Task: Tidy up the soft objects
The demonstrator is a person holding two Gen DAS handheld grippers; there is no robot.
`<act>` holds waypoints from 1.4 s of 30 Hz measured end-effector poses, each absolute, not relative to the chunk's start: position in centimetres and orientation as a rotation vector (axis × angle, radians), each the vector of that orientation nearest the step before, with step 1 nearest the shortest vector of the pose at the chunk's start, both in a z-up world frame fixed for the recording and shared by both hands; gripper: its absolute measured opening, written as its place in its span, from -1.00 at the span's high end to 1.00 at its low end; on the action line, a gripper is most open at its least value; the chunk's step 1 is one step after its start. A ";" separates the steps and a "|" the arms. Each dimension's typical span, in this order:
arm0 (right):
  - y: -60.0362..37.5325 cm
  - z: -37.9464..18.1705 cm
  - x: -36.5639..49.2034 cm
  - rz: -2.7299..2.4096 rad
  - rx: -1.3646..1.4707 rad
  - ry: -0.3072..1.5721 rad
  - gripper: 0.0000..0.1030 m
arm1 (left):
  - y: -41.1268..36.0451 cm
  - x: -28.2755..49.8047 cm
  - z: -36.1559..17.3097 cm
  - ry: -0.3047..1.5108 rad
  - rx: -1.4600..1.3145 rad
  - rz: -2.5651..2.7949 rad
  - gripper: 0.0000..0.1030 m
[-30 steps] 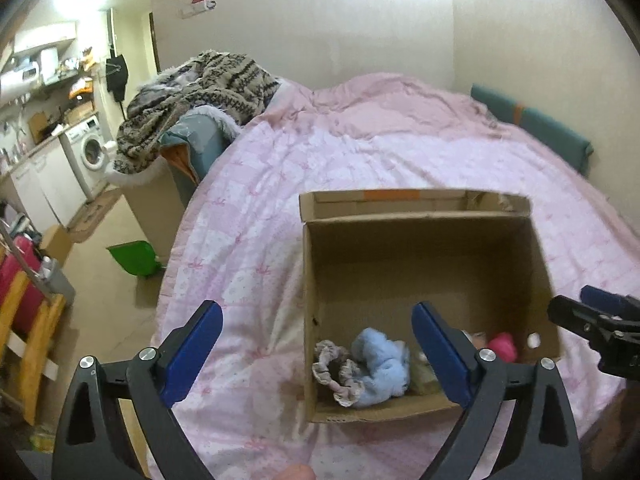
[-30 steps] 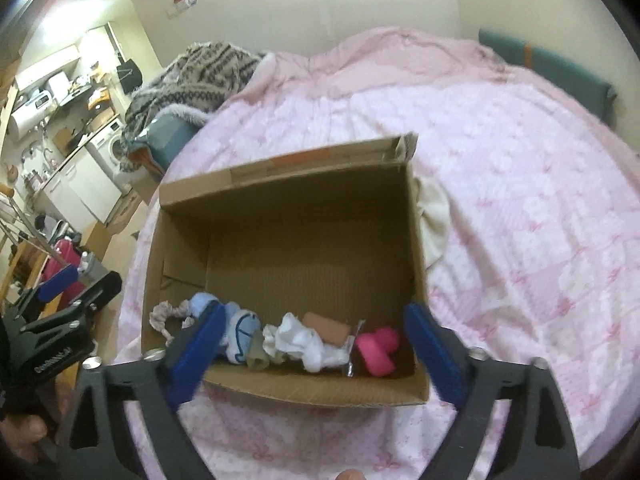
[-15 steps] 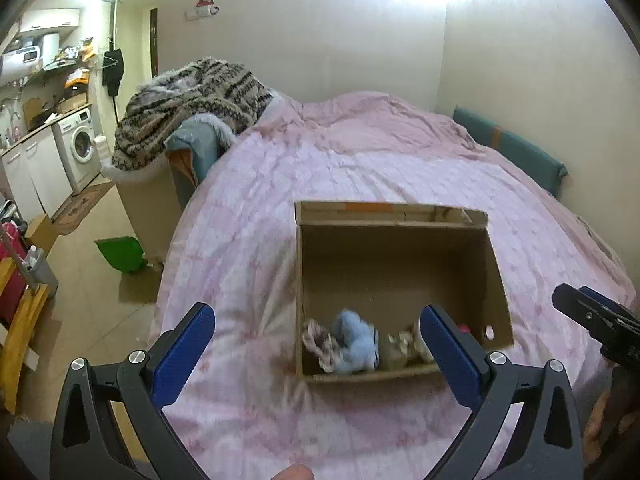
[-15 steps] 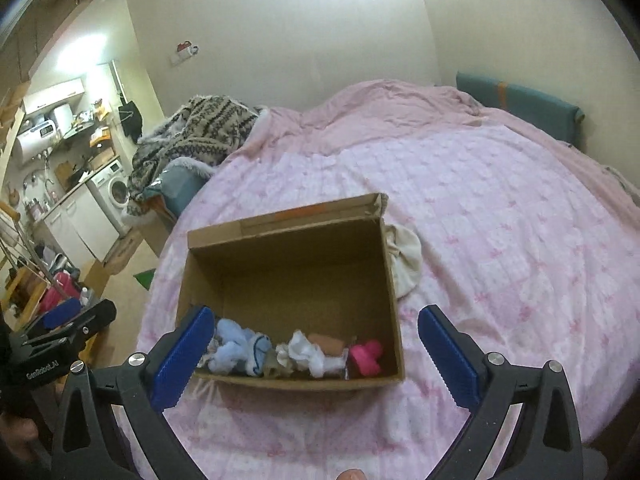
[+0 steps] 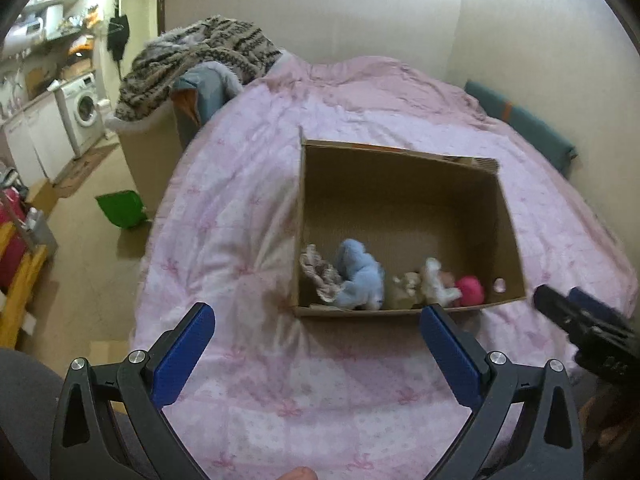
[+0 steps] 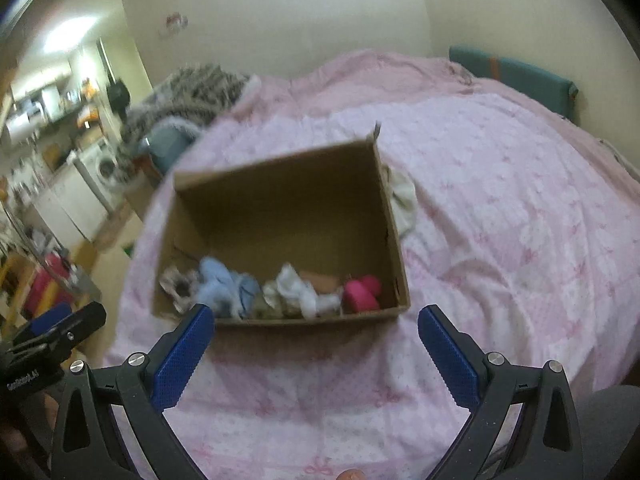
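Note:
An open cardboard box (image 5: pixel 400 184) (image 6: pixel 280 184) sits on the pink bed. Along its near wall lie a frilly scrunchie (image 5: pixel 320 274) (image 6: pixel 178 286), a light blue plush (image 5: pixel 360 276) (image 6: pixel 226 286), a white cloth (image 5: pixel 434 284) (image 6: pixel 304 292) and a pink toy (image 5: pixel 470 290) (image 6: pixel 362 294). My left gripper (image 5: pixel 316 348) is open and empty, held back above the quilt in front of the box. My right gripper (image 6: pixel 316 350) is open and empty too, also short of the box. Each gripper shows at the edge of the other's view.
A cream cloth (image 6: pixel 402 200) lies on the bed against the box's right side. A patterned blanket (image 5: pixel 200 56) is heaped at the bed's far left. A green bin (image 5: pixel 120 208) and a washing machine (image 5: pixel 82 110) stand on the floor to the left. A teal cushion (image 5: pixel 524 128) lines the wall.
Both grippers have pulled back and up from the box, so it looks smaller and farther away. Both stay open and empty. The box's contents have not moved.

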State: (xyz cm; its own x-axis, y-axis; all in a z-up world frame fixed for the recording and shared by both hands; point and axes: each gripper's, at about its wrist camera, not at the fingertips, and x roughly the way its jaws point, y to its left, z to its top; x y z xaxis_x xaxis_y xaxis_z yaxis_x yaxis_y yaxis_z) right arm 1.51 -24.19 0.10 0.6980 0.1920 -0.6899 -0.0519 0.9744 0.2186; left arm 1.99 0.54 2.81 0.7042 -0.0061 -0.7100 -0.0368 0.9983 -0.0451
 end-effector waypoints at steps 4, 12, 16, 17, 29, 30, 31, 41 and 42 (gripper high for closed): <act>-23.9 -0.1 1.6 0.130 0.176 0.790 -1.00 | 0.7 2.0 2.8 0.774 -0.071 0.020 -0.99; -23.7 0.1 1.2 0.107 0.136 0.759 -1.00 | 0.3 1.7 3.4 0.748 -0.054 -0.001 -0.99; -23.6 0.2 1.1 0.102 0.127 0.769 -1.00 | 0.1 1.6 3.4 0.749 -0.047 -0.012 -0.99; -23.6 0.2 1.1 0.102 0.124 0.770 -1.00 | 0.0 1.6 3.4 0.749 -0.045 -0.014 -0.99; -23.2 0.4 1.0 0.104 0.104 0.763 -1.00 | 0.1 1.7 3.3 0.755 -0.051 -0.017 -0.99; -23.2 0.4 1.0 0.105 0.106 0.763 -1.00 | 0.1 1.7 3.3 0.756 -0.050 -0.017 -0.99; -23.2 0.4 1.0 0.105 0.106 0.762 -1.00 | 0.1 1.7 3.3 0.757 -0.052 -0.017 -0.99; -23.2 0.4 1.0 0.104 0.103 0.760 -1.00 | 0.3 1.6 3.1 0.760 -0.058 -0.018 -0.99; -23.2 0.4 1.0 0.105 0.103 0.761 -1.00 | 0.3 1.6 3.1 0.759 -0.057 -0.018 -0.99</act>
